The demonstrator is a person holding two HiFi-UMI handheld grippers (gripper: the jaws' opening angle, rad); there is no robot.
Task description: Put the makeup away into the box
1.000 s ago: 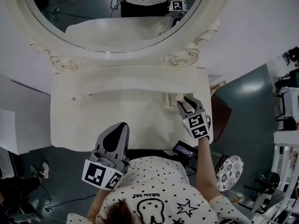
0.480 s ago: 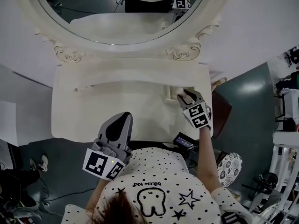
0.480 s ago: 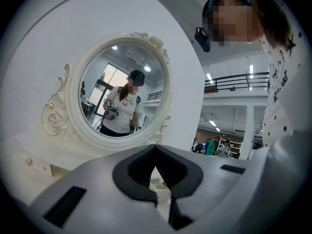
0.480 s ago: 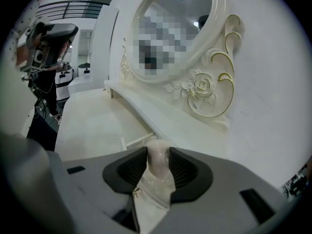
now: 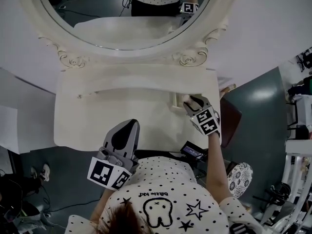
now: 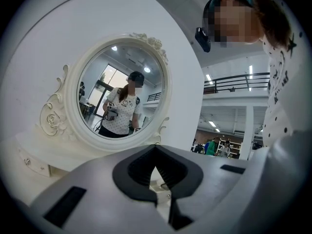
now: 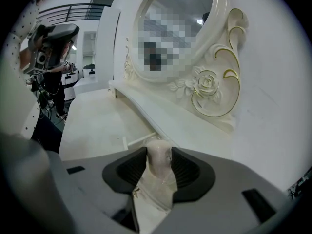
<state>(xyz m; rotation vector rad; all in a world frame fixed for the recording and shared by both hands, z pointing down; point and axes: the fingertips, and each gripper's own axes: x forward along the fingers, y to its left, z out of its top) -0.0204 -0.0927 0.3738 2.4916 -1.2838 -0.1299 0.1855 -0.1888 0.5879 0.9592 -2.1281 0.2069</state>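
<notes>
The right gripper (image 5: pixel 190 102) is just opening its jaws around the pale cream round-capped makeup bottle (image 7: pixel 159 156), likely releasing it into the clear box (image 5: pixel 173 100), while the left gripper (image 5: pixel 128 126) is resting closed and empty.

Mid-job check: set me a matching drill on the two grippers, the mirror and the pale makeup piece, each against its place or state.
Things
1. left gripper
2. right gripper
3. oval mirror
4. pale makeup piece

Places or states
A. at the back of the dressing table, reflecting a dotted top
B. jaws apart, at the dressing table's right side
C. jaws together, empty, at the dressing table's front edge
D. sits between a gripper's jaws

Pairs: 1-C, 2-B, 3-A, 4-D.

The right gripper's jaws have just been opening, with the pale makeup piece between them.
</notes>
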